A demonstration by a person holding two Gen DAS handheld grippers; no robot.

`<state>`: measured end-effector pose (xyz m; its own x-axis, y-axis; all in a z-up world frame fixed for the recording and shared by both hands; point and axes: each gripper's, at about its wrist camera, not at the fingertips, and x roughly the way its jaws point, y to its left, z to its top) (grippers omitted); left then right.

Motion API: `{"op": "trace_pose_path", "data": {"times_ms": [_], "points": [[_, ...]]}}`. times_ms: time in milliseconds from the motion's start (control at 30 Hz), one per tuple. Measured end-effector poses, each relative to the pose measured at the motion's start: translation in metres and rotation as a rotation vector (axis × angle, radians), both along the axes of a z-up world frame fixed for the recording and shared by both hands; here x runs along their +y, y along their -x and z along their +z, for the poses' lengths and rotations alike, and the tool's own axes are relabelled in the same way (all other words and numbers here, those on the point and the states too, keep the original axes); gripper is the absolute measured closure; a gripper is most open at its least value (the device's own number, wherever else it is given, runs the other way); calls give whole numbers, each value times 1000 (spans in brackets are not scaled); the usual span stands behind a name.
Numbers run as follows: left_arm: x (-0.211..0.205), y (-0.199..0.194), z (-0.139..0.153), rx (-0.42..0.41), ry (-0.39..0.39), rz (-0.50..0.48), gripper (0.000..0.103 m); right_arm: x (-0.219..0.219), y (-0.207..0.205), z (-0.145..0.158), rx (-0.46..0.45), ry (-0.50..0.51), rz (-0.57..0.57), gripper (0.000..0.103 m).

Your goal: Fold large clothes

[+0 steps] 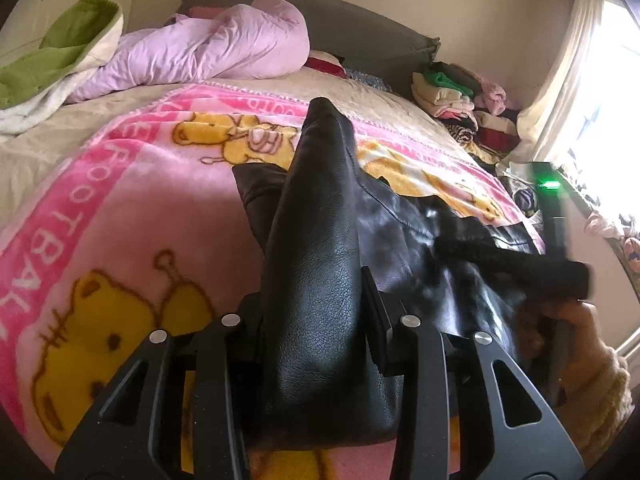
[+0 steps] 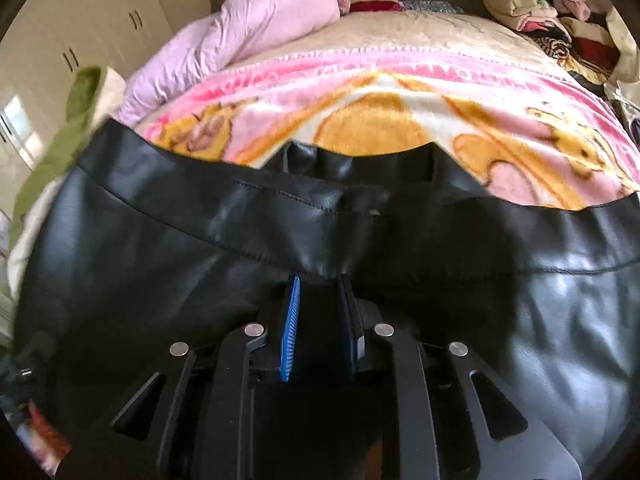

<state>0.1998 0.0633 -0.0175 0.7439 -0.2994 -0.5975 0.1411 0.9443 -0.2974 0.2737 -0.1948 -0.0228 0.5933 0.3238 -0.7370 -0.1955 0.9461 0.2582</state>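
A black leather jacket [image 1: 404, 232] lies on the pink cartoon blanket [image 1: 120, 208] on the bed. My left gripper [image 1: 316, 300] is shut on a thick fold of the jacket, likely a sleeve [image 1: 316, 240], which stands up between its fingers. In the right wrist view the jacket [image 2: 200, 264] fills the lower half of the frame. My right gripper [image 2: 318, 292] is shut on a seamed edge of it, with the blue pad [image 2: 291, 332] showing. The right gripper also shows in the left wrist view [image 1: 560, 276], blurred, beside a hand.
A crumpled lilac duvet [image 1: 208, 52] and a green-and-white blanket [image 1: 52, 56] lie at the head of the bed. A stack of folded clothes [image 1: 460, 96] sits at the far right corner by the bright window [image 1: 612, 100]. Wardrobe doors [image 2: 80, 40] stand to the left.
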Motion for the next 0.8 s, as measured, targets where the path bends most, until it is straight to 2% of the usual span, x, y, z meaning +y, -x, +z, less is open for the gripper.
{"op": "trace_pose_path", "data": {"times_ms": [167,367,467,567,700,800], "points": [[0,2,2,-6,7,0,74,-1,74,30,-78,2,84,84],[-1,7,4,-17,12,3,74,2,131,15,-49,-1,125,84],[0,8,4,-11,21,7,74,2,136,-10,24,3,115,84],[-3,9,4,-9,21,2,74,3,136,-27,43,-2,113,84],[-6,11,6,-25,3,2,74,3,133,-28,50,-11,106,84],[-7,11,6,-22,6,14,74,-8,131,-16,64,-59,110,83]]}}
